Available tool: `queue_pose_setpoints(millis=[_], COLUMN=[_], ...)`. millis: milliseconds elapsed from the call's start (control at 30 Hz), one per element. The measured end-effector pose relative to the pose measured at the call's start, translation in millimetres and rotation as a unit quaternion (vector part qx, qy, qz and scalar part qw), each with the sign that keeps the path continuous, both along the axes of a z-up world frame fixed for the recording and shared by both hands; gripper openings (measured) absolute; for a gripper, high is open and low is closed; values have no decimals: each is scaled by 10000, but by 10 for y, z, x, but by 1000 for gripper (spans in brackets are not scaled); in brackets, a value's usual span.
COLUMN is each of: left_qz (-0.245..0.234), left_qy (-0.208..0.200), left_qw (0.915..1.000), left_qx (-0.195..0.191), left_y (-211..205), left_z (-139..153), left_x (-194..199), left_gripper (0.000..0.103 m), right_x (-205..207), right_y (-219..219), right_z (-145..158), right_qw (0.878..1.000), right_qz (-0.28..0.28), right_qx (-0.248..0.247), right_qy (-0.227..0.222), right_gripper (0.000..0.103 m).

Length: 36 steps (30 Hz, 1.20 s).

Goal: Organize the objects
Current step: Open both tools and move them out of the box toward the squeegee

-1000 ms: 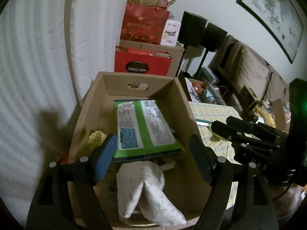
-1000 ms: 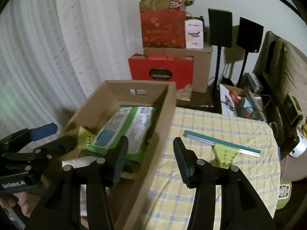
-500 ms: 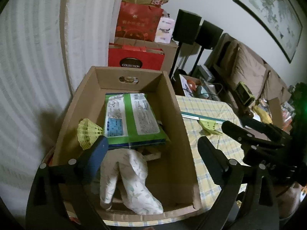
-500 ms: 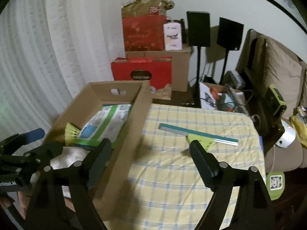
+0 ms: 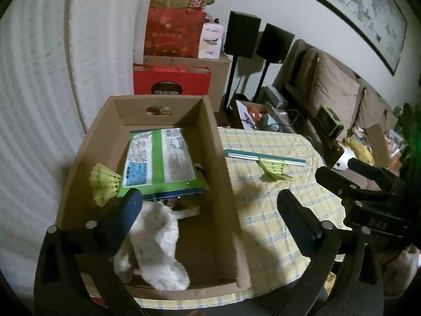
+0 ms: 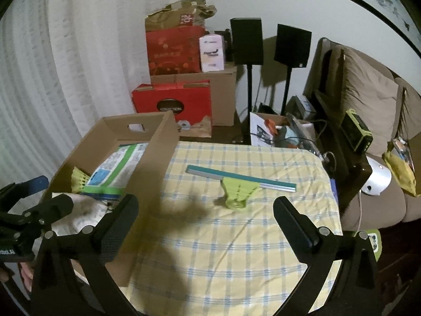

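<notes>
Opening wide, both my left tongs (image 5: 210, 205) and right tongs (image 6: 205, 213) have just spread empty, backing from the box (image 5: 223, 184); only the squeegee (image 6: 240, 181) remains on the counter (image 6: 236, 250).

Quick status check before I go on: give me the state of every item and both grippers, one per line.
Cardboard box: open-topped, on the table, partly filled.
Green packet: lying flat in the box.
Yellow shuttlecock: in the box, against its left wall.
White cloth: crumpled at the box's near end.
Squeegee: lying on the checked tablecloth, outside the box.
Left gripper: jaws have just been opening, empty.
Right gripper: jaws have just been opening, empty.
</notes>
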<state>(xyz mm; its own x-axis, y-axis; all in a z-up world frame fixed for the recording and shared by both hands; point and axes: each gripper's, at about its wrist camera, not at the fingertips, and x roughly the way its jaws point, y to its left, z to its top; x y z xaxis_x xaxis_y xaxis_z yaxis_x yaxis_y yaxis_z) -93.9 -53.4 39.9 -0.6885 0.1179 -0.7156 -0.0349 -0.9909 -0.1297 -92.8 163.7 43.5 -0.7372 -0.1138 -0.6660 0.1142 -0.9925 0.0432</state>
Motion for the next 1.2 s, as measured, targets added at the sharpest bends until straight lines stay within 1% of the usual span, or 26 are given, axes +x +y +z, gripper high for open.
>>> queue_pose_setpoints(millis=[167,300,567,733,933,1133,1200], left_qz=[-66,-99,-137,-204,-301,-409,-418], left_qy=[-47,-52,-44,-100,-210,-296,-345], left_qw=[10000,9999,9998,9995,9992,9983,9982], left_qx=[-26,-17,-164,-209,-144,-275,-259], left_y=[165,272,528,686,842,1047,1093], left_z=[-25,-40,-69,-123,-216,-338,-383], left_x=[-31,-42,-91,-145,-260,-410,-458], left_gripper=[103,103,103,103,103,103,103], right_x=[60,79,97,47,-15,-121,-156], right_y=[156,309,573,761,948,1117,1163], right_z=[-6,-21,-48,-73,-137,-240,-275], right_qw=[9998,9996,9989,9983,9976,9965,9961], right_qz=[-148,-266,-462,-580,-680,-788,-815], right_qx=[92,51,-21,-66,-79,-161,-189], right_qy=[31,11,-10,-63,-125,-238,-278], right_gripper=[103,103,103,103,103,103,103])
